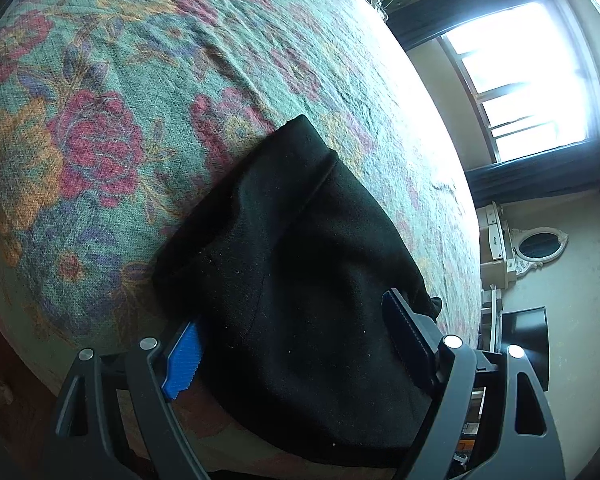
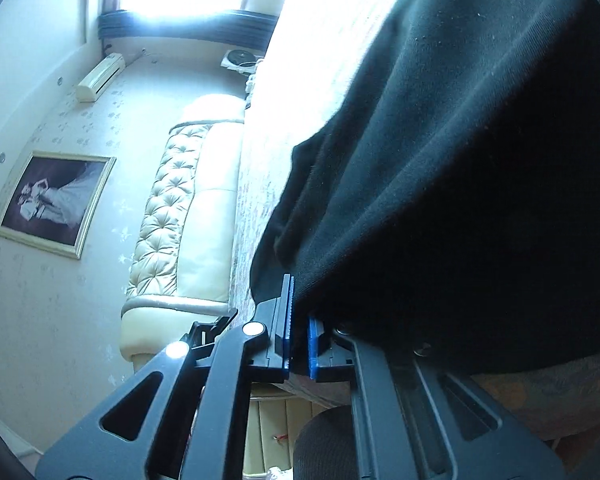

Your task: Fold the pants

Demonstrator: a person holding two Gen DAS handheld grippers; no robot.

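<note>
Black pants [image 1: 292,264] lie in a folded heap on the floral bedspread [image 1: 120,100], near the bed's edge. My left gripper [image 1: 296,340] is open, its blue-padded fingers [image 1: 182,364] set wide on either side of the near end of the pants, not clamped on them. In the right wrist view the black pants [image 2: 460,180] fill the right half, draping over the gripper. My right gripper [image 2: 298,328] is shut on an edge of the pants, the cloth pinched between its blue pads [image 2: 312,348].
A bright window [image 1: 528,80] with dark curtains, a white dresser with an oval mirror [image 1: 540,246] and a dark screen [image 1: 528,340] stand beyond the bed. A tufted cream headboard [image 2: 180,208], a framed picture [image 2: 52,204] and an air conditioner [image 2: 100,76] show on the wall.
</note>
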